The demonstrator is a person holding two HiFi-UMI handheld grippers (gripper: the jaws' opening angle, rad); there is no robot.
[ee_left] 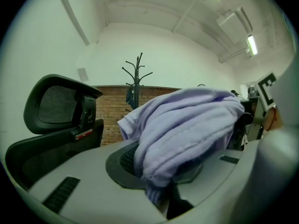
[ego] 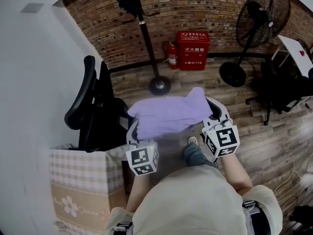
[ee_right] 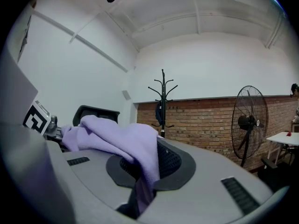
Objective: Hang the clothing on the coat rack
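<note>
A lilac garment (ego: 169, 111) hangs bunched between my two grippers at waist height. My left gripper (ego: 134, 131) is shut on its left end; in the left gripper view the cloth (ee_left: 187, 134) heaps over the jaws, pinched at their base. My right gripper (ego: 211, 112) is shut on the right end, where a fold of the cloth (ee_right: 140, 155) drops into the narrow slit between the jaws. The black coat rack (ego: 142, 23) stands ahead against the brick wall, with a dark item on its top hooks; it shows as the coat rack (ee_left: 136, 80) and the coat rack (ee_right: 162, 101) in the gripper views.
A black office chair (ego: 95, 109) stands close on the left, a checked paper bag (ego: 83, 180) beside it. A floor fan (ego: 257, 28) and a second chair (ego: 281, 89) stand at the right. A red fire-equipment box (ego: 193, 50) sits by the wall. The person's foot (ego: 192, 141) is on the wooden floor.
</note>
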